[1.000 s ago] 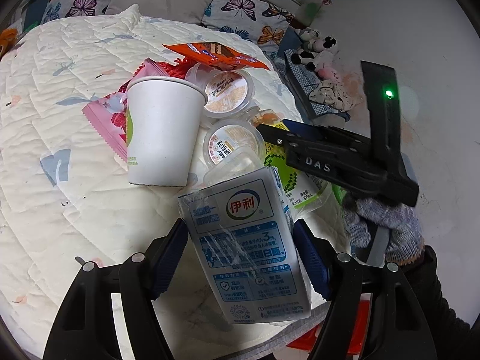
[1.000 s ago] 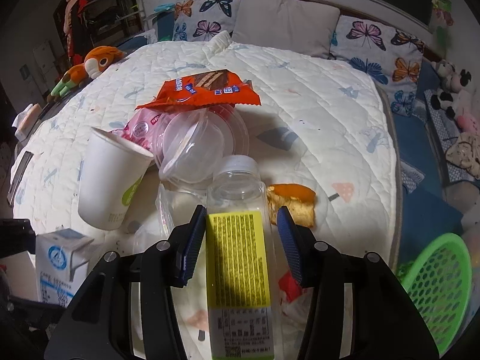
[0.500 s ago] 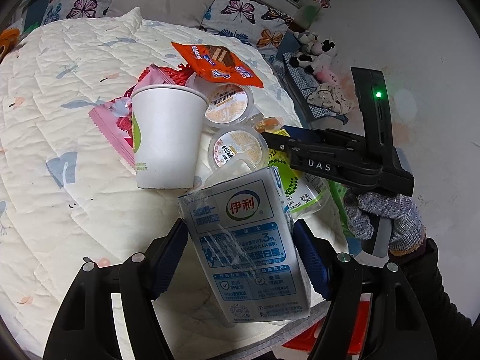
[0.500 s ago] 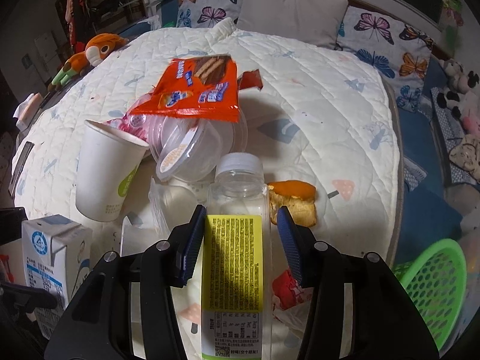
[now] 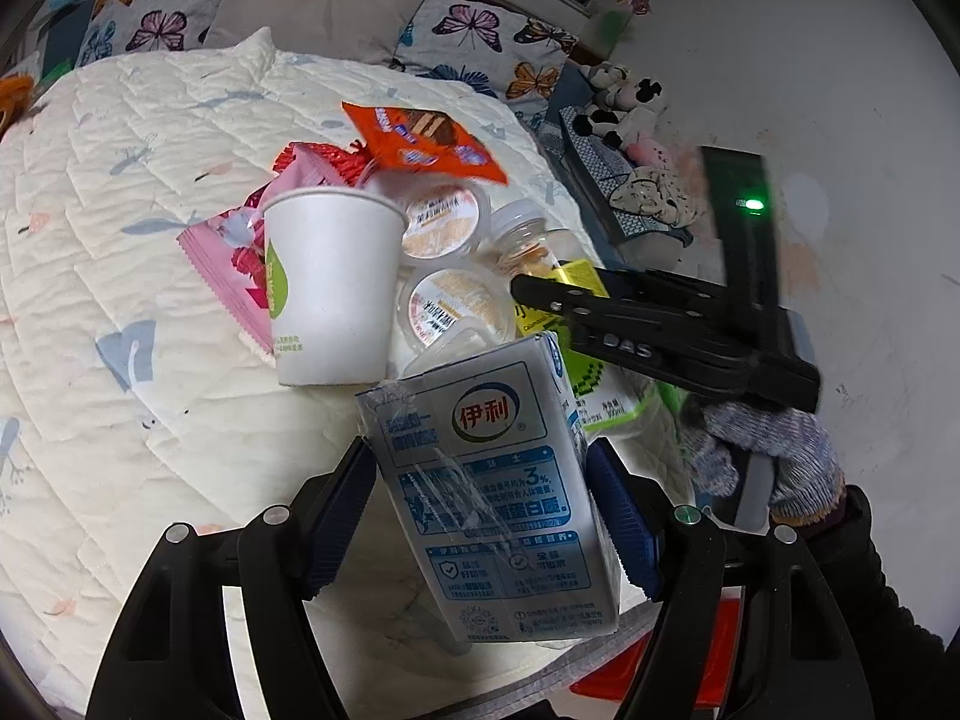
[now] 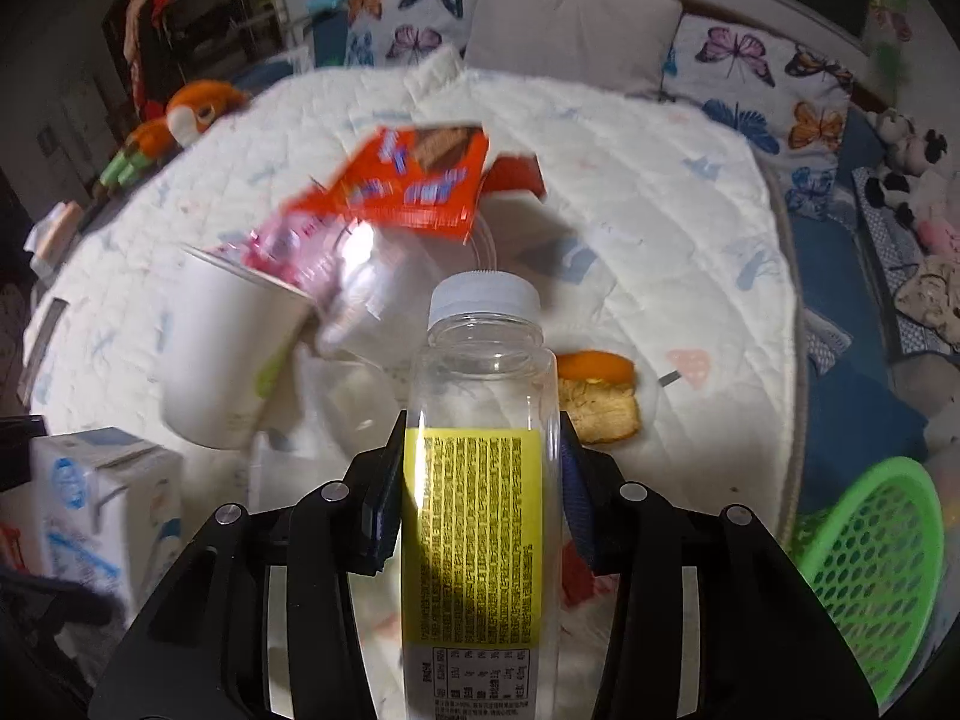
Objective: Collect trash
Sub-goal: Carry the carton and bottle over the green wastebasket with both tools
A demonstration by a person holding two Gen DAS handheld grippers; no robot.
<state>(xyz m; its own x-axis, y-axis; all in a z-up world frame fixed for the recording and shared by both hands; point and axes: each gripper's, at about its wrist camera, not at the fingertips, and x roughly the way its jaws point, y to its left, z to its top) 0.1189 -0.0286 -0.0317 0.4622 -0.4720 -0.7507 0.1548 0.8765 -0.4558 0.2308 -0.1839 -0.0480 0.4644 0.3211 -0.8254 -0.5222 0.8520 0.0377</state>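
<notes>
A white quilted bed (image 6: 690, 228) with butterfly pillows (image 6: 768, 78) carries the trash heap; a green basket (image 6: 870, 564) sits low beside the bed. Left tool (image 5: 480, 516) clamps the milk carton (image 5: 498, 498), just in front of the paper cup (image 5: 330, 288). Right tool (image 6: 480, 480) has just been closing and now presses the clear bottle (image 6: 480, 420), lifted beside the cup. The orange wrapper (image 6: 408, 180) has tipped up since earlier.
</notes>
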